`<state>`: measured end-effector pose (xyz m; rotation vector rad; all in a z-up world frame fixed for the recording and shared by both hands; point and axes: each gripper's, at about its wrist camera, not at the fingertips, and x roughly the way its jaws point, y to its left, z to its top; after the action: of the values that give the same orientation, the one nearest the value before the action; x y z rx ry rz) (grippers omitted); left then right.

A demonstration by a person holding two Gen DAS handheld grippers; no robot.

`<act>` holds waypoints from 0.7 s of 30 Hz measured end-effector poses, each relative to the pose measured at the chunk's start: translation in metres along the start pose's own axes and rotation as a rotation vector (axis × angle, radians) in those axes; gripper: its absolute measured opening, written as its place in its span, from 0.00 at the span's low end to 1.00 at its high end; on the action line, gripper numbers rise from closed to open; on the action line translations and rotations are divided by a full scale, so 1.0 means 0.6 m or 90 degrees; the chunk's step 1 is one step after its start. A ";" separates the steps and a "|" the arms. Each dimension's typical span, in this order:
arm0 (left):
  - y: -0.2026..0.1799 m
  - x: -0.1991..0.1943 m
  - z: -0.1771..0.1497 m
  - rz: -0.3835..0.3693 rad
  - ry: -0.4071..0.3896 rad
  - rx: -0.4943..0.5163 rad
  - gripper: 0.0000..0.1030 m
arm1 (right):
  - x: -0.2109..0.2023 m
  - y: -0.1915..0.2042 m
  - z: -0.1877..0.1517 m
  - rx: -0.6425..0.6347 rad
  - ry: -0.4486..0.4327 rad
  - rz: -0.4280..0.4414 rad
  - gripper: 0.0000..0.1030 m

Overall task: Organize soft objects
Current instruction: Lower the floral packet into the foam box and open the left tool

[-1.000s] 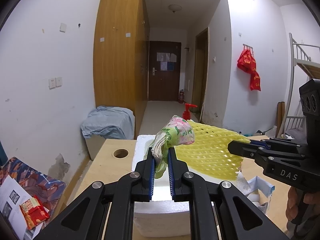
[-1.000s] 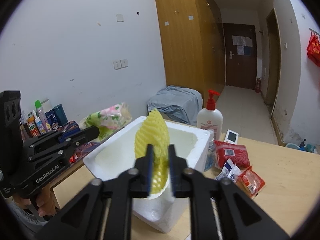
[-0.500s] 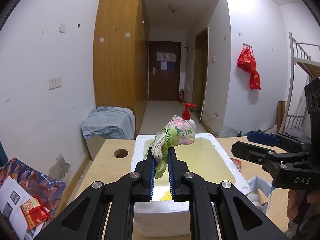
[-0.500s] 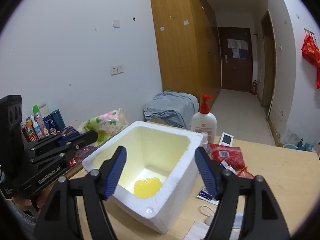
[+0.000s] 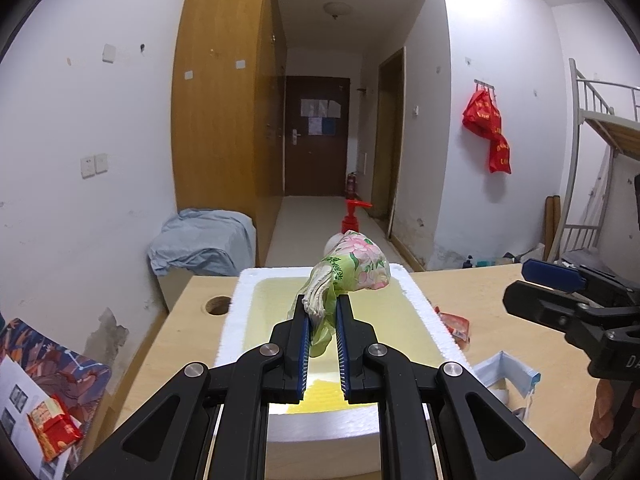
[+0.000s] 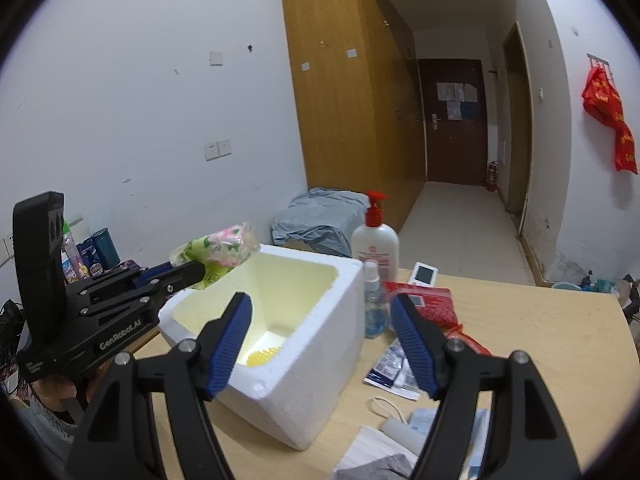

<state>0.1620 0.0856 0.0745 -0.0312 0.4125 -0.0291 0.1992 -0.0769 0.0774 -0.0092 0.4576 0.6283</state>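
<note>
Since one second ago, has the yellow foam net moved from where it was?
Yes. The yellow foam net now lies at the bottom of the white foam box; before, it stood above the box rim between the right gripper fingers, now open.

Pump bottle (image 6: 375, 240), spray bottle (image 6: 376, 304) beside red packet (image 6: 424, 304) on table (image 6: 540, 344).

White walls (image 5: 80, 220); tall wooden wardrobe (image 5: 224, 120); dark door (image 5: 316, 136) ending a pale-floored hallway (image 6: 452, 216); ceiling lamp (image 5: 337, 9).
</note>
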 end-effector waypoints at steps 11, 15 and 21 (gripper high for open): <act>-0.012 0.009 0.004 -0.003 0.001 0.008 0.13 | -0.013 -0.016 -0.008 0.005 -0.005 -0.009 0.74; -0.012 0.017 0.007 0.003 0.005 0.009 0.13 | -0.014 -0.021 -0.011 0.007 -0.003 -0.014 0.74; -0.020 0.026 0.005 0.020 0.009 0.008 0.23 | -0.014 -0.026 -0.011 0.012 -0.001 -0.019 0.74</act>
<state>0.1771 0.0733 0.0718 -0.0118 0.4264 -0.0005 0.1993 -0.0955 0.0729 0.0032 0.4608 0.5946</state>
